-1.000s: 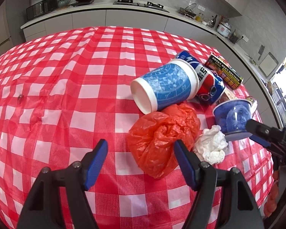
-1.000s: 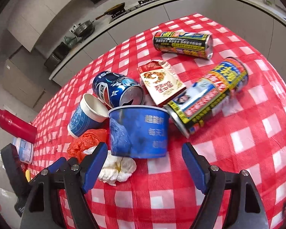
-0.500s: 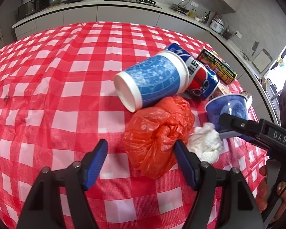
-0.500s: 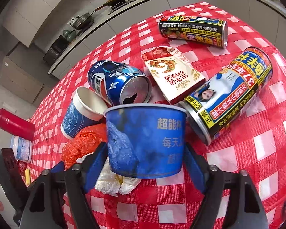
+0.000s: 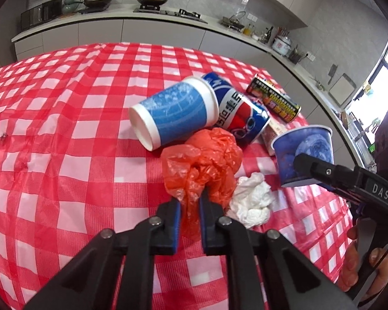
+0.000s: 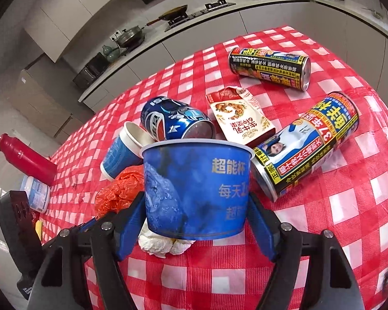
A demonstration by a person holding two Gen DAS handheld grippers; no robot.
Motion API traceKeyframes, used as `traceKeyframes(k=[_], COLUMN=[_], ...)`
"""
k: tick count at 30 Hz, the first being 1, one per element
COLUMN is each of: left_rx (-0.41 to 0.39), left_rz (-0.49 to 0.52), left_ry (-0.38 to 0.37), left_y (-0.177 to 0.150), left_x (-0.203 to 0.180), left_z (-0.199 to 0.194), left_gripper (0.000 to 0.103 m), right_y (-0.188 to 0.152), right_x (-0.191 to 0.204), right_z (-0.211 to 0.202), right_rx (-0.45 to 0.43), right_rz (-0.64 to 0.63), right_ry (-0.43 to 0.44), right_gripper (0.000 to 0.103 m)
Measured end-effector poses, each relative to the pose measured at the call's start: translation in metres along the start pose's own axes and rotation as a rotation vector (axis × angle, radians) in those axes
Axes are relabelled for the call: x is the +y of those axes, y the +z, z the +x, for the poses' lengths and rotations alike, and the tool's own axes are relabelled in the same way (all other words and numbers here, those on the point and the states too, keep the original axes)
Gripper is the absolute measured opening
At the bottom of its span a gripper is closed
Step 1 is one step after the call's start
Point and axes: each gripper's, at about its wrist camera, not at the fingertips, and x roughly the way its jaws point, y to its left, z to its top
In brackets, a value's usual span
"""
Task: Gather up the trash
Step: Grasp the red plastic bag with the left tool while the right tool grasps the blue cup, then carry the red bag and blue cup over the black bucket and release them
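Note:
My left gripper [image 5: 189,214] is shut on the near edge of a crumpled orange plastic bag [image 5: 207,160] on the red checked tablecloth [image 5: 64,155]. A white tissue wad [image 5: 253,199] lies right of it. My right gripper [image 6: 196,222] is shut on a blue paper bowl [image 6: 196,191], held upright and slightly off the cloth; it also shows in the left wrist view [image 5: 302,152]. Behind lie a blue paper cup [image 5: 176,113], a Pepsi can [image 5: 238,111], a milk carton [image 6: 238,118] and two printed cans [image 6: 305,144] [image 6: 269,68].
A red bottle [image 6: 23,160] and a small white jar [image 6: 36,193] stand at the table's left side in the right wrist view. A kitchen counter [image 5: 142,18] with pots runs behind the table. The table edge [image 5: 336,180] drops off on the right.
My left gripper has closed on the orange bag. My right gripper has closed on the blue bowl and lifted it a little.

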Motion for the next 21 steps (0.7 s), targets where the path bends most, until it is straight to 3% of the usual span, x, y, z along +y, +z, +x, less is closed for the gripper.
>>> traceKeyframes(k=[9,21], left_rx=[-0.097,-0.135], left_rz=[-0.017,0.009], left_ry=[0.052,0.038], left_y=[0.0,-0.019], left_x=[-0.019,-0.102], left_z=[-0.037,-0.035], left_gripper=[0.013,0.013], right_y=[-0.002,-0.008], right_x=[-0.015,-0.087], right_z=[-0.033,-0.096], right_rx=[-0.037,-0.081], right_rz=[-0.016,-0.029], right_ry=[0.039,0.038], right_gripper=[0.077,0.077])
